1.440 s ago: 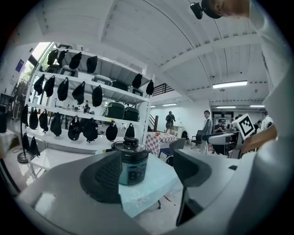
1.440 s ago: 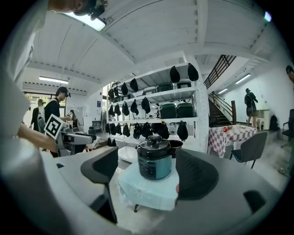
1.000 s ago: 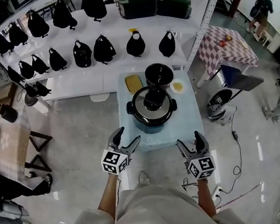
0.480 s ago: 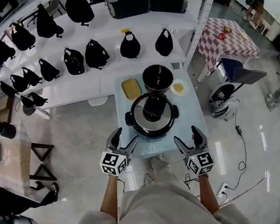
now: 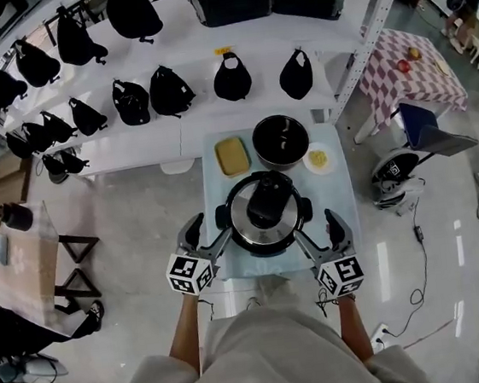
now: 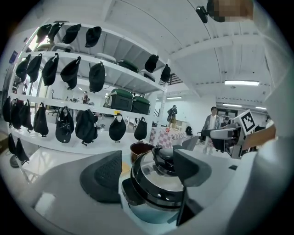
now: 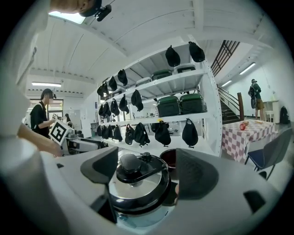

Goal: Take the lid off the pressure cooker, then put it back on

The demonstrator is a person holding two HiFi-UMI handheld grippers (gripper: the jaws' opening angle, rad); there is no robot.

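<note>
Approach stage of lid removal. The pressure cooker (image 5: pixel 264 218) stands on the near half of a small pale-blue table (image 5: pixel 339 194). Its lid (image 5: pixel 261 227) is still seated, and the black lid handle (image 5: pixel 268 202) runs across the top. The left gripper (image 5: pixel 211 230) is spread wide with nothing between its jaws. It is poised just beside the cooker's near-left rim, close to the left side lug (image 5: pixel 222 211), and its own view frames the cooker body in the gap. The right gripper (image 5: pixel 317 227) is likewise spread and empty at the near-right rim, and its view looks onto the lid's knob. Both forearms reach forward from the torso, low and roughly level, with the jaws angled slightly inward so that they converge on the pot. No contact is visible. The next move probably calls for one gripper to close on the lid handle while the other steadies a side lug, then a twist to unlock before lifting.
</note>
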